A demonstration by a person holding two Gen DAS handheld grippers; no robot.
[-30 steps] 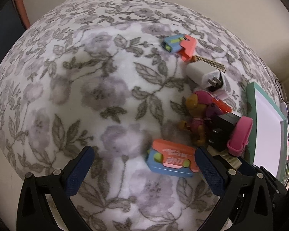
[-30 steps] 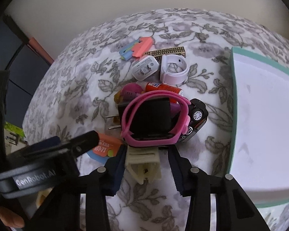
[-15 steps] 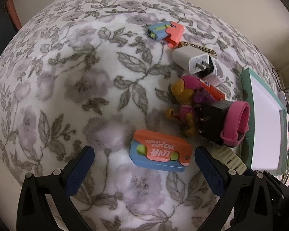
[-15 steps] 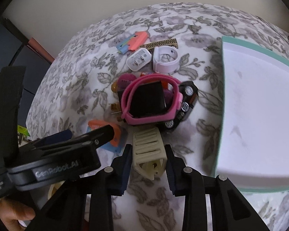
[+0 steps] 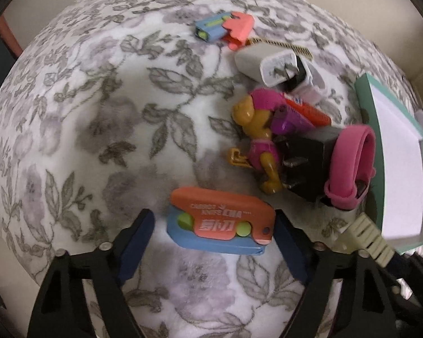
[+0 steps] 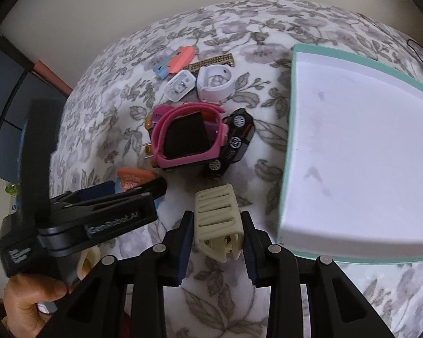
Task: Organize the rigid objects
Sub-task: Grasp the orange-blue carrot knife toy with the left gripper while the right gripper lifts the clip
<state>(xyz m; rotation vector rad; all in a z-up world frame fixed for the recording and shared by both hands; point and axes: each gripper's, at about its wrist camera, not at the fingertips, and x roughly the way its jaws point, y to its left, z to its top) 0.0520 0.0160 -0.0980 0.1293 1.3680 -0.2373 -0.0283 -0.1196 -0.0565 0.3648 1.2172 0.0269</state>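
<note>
Your left gripper [image 5: 214, 226] points steeply down at the floral cloth [image 5: 98, 112], and its jaws are closing around the orange-and-blue carrot knife [image 5: 221, 222]. The knife lies flat between the blue pads [image 5: 136, 242]; the right-hand pad looks to be at the knife's end, while a gap shows on the other side, so call it not yet gripped. Over in your right gripper [image 6: 217, 233], the jaws are clenched on the cream ribbed clip [image 6: 218, 214], pads pressing both its sides, and it sits just beside the near corner of the teal-rimmed white tray [image 6: 289, 140].

Beyond the knife there's the pile: a toy pup in pink [image 5: 260, 138] lying against a black plug adapter [image 5: 307, 163], with a pink wristband [image 5: 352, 163] looped round that adapter. From the right wrist view a black toy car [image 6: 237, 138] rests against the band's far side. Further back, a white charger [image 5: 265, 63] lies next to a white wristband [image 6: 215, 81], and a second, smaller carrot knife [image 5: 225, 26] sits at the far end beside a gold patterned strip [image 6: 214, 60]. An orange tube [image 5: 310, 111] pokes out behind the pup, though what it is stays unclear. Your hand [image 6: 33, 301] shows wrapped round the left gripper's handle.
</note>
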